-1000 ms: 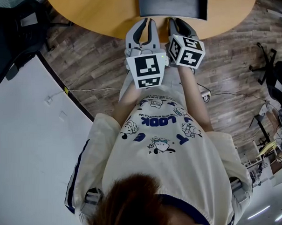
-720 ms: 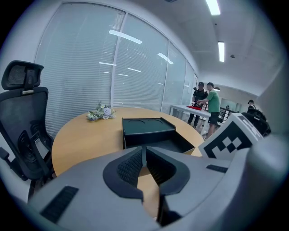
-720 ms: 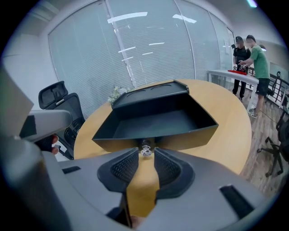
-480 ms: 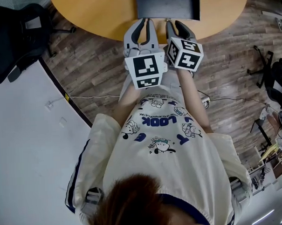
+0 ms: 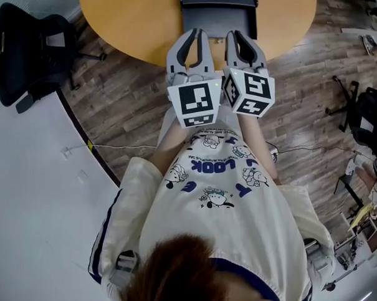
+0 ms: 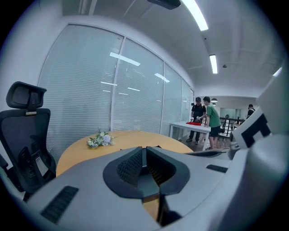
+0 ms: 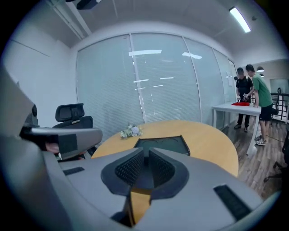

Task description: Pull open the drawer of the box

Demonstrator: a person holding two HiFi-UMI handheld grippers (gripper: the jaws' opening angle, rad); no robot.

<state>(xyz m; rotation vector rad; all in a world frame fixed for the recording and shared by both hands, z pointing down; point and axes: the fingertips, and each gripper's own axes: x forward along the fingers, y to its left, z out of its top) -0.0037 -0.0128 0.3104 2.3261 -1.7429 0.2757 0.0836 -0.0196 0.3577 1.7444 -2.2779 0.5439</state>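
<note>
Left gripper (image 6: 144,152): the jaws are seen pressed together at the tips, and nothing is caught between the ribbed pads (image 6: 129,166).
Right gripper (image 7: 146,155): the jaws are likewise drawn together with only a thin slit left between them, and nothing is held.
Position of the grippers: both are held side by side over the near rim of the table (image 5: 133,27). They are pointed toward the box and kept apart from it.
Box (image 5: 218,8): a dark, flat, squarish case is set on the round wooden table, straight ahead of both grippers and just past their tips. In the right gripper view its dark top is seen beyond the closed jaws.
Drawer: its front is judged to face the person. No knob or pull can be made out in any view.
Handling: the case is judged to be rigid and fairly light, not fragile. It is likely to slide on the smooth tabletop if the drawer is pulled without the case being steadied. The drawer is expected to run straight out toward the table edge.
Hold: a grip is best taken at the middle of the drawer's front lip or pull, once one pair of jaws has been opened. The other gripper may be pressed down on the top of the case.
Surroundings: a small bunch of flowers (image 7: 132,131) lies on the far side of the table, well apart from the box. An office chair (image 5: 31,57) stands off to the left.
</note>
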